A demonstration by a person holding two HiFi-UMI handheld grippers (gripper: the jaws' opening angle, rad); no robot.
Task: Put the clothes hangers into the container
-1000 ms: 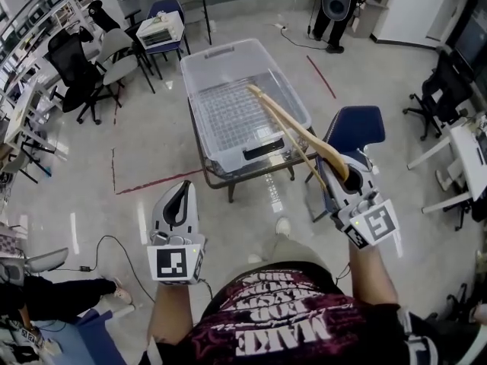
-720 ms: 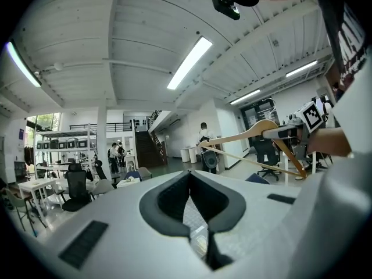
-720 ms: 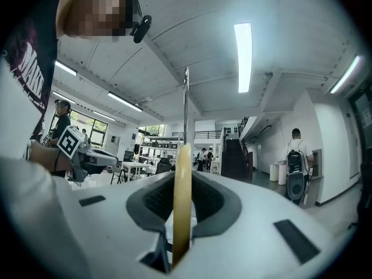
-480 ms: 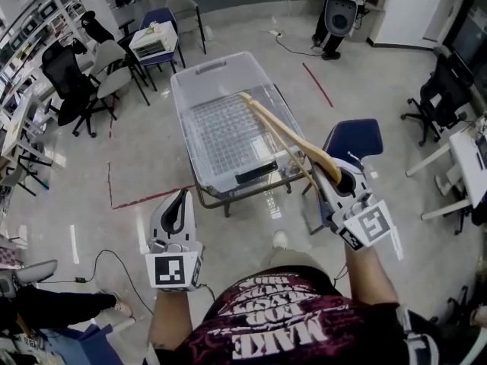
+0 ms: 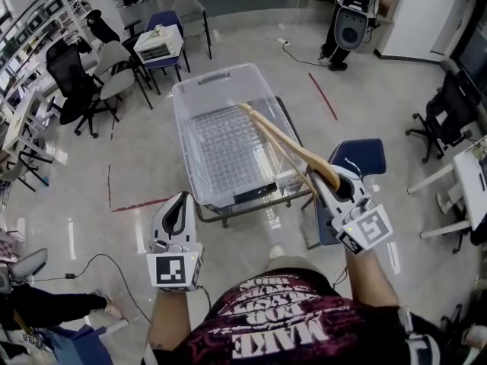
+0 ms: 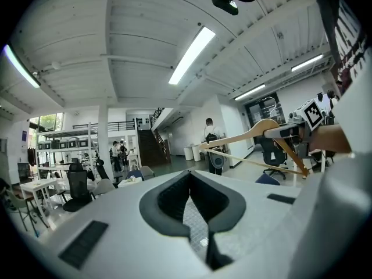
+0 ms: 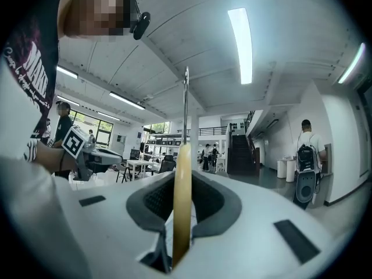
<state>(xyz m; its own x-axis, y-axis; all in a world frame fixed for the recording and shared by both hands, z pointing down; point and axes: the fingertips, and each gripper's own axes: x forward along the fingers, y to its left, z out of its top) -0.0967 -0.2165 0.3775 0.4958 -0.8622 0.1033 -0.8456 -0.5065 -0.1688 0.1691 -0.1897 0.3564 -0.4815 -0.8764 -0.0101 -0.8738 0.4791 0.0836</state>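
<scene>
Compared with a second before, the container (image 5: 185,139) sat lower in the frame, and the hanger (image 5: 316,163) reached over its right half rather than past its far rim. At lower left, the left gripper (image 5: 179,198) was held low with its fingers pressed together on nothing. The shirt (image 5: 289,325) at the bottom edge read "MAKE" upside down; the rest of its print was unclear. The one clear container stood at centre on a worktop (image 5: 255,202), a grid pattern showing at its floor. At right, the right gripper (image 5: 340,182) pinched the single wooden hanger between its fingers, beside a blue chair (image 5: 361,154).
</scene>
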